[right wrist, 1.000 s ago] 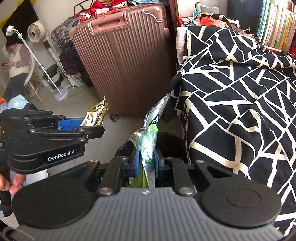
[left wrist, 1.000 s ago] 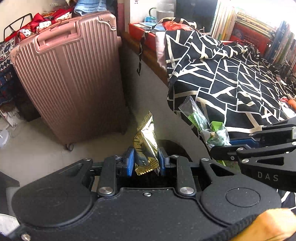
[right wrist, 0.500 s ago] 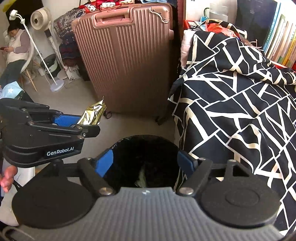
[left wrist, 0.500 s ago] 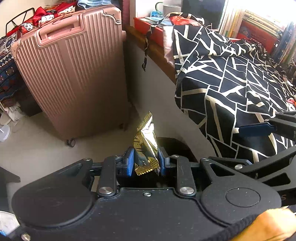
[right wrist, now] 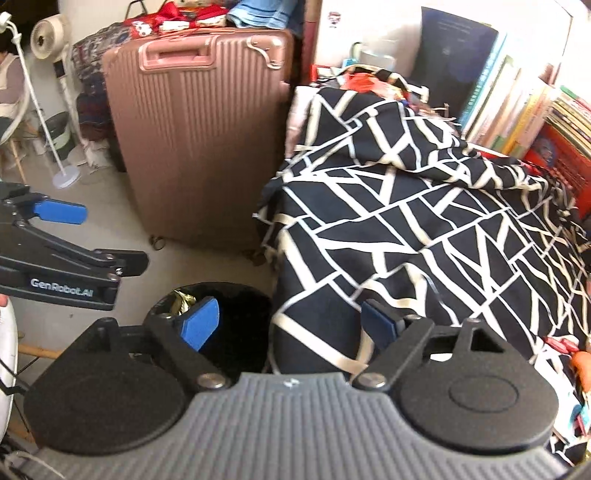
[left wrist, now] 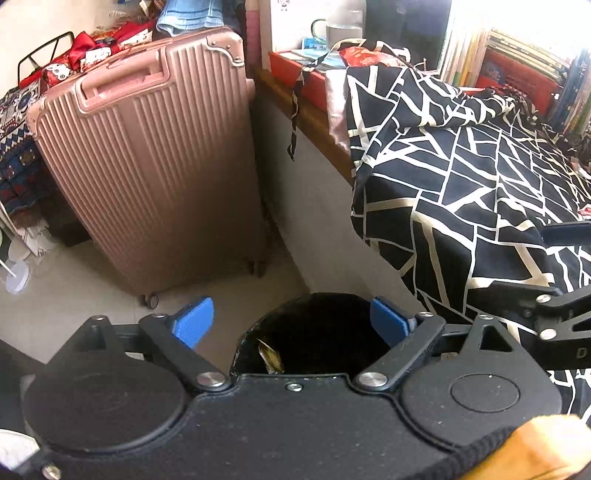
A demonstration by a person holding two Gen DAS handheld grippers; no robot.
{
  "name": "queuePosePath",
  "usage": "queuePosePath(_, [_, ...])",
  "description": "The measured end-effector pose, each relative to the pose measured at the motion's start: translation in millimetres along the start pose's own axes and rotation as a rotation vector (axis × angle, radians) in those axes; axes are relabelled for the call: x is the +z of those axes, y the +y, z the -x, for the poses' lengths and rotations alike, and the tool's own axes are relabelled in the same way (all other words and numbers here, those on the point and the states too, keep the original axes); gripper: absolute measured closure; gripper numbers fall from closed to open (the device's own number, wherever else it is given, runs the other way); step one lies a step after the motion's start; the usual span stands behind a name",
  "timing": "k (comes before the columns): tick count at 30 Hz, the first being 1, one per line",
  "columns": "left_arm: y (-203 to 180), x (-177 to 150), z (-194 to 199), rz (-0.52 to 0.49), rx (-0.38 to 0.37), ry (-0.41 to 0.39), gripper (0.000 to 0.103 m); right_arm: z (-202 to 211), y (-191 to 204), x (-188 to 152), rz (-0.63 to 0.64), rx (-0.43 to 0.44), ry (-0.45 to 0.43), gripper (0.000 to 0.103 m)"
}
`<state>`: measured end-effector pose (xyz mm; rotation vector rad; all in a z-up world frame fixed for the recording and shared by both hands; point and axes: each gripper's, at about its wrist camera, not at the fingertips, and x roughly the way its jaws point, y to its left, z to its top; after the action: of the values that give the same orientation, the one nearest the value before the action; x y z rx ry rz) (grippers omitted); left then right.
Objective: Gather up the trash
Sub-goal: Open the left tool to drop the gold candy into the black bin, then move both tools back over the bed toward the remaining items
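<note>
A black trash bin [left wrist: 255, 326] stands on the floor between the suitcase and the bed. A crumpled gold snack wrapper [left wrist: 271, 360] lies inside it against the near wall, and it also shows as the gold wrapper [right wrist: 183, 297] at the rim of the bin [right wrist: 236, 290]. My left gripper [left wrist: 291, 306] hangs over the bin's mouth with its jaws opening wide and nothing between the blue pads. My right gripper [right wrist: 289, 306] sits to the right, over the bin's edge and the quilt, jaws also opening and empty. The rest of the bin's inside is dark.
A ribbed pink suitcase [left wrist: 147, 177] stands upright behind the bin. A bed under a black-and-white quilt [right wrist: 424, 229] fills the right side, with books [right wrist: 524, 122] along the wall. A standing fan [right wrist: 48, 33] and a seated person [right wrist: 7, 85] are far left.
The right gripper opened first and its green plastic wrapper dropped into the bin. The left gripper then opened and the gold wrapper fell in. The right gripper shifted right toward the bed.
</note>
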<state>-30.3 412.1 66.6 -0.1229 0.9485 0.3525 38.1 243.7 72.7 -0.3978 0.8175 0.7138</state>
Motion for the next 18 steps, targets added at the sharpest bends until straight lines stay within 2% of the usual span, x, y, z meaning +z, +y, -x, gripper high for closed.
queuePosePath(4, [-1.8,1.3,0.3,-0.009,0.013,0.006,0.007,5.6,-6.4,-2.0,-0.033,-0.016,-0.015,0.0])
queuePosePath(10, [-6.9,6.2,16.9,-0.071,0.021,-0.017,0.005,16.1,-5.2,-3.4,-0.034,-0.041,-0.04,0.0])
queuePosePath(18, [0.0,19.5,71.3,-0.1,0.0,-0.082,0.004,55.6,-1.1,6.7,-0.086,0.04,-0.108,0.0])
